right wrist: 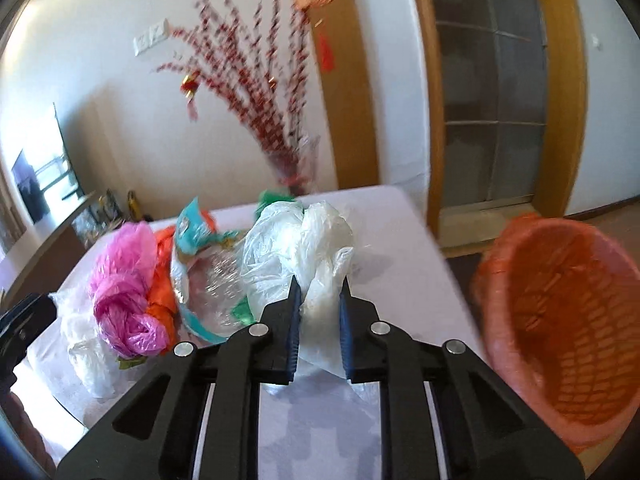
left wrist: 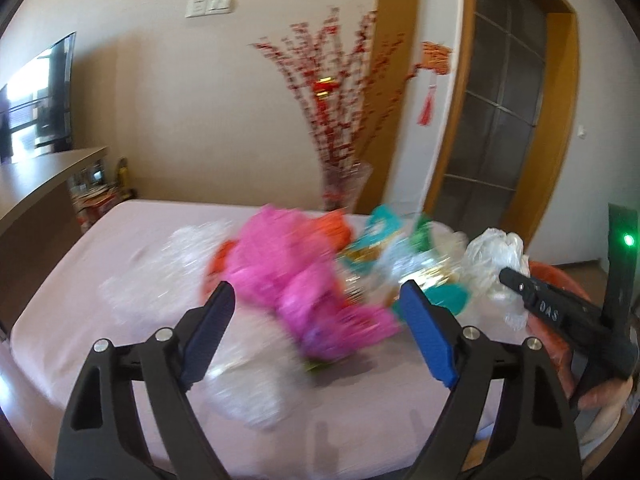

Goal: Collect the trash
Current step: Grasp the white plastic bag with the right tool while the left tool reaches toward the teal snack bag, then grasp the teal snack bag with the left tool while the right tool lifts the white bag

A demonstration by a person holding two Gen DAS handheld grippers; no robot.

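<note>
**White bag gripped at the table's near right edge**

The right gripper has its jaws nearly closed, pinching the white plastic bag, which stands upright. Just off the table edge sits the orange basket, tilted, mouth open. The left gripper is spread wide, holding nothing, before the pink bag. Beyond lie teal wrappers.
</note>
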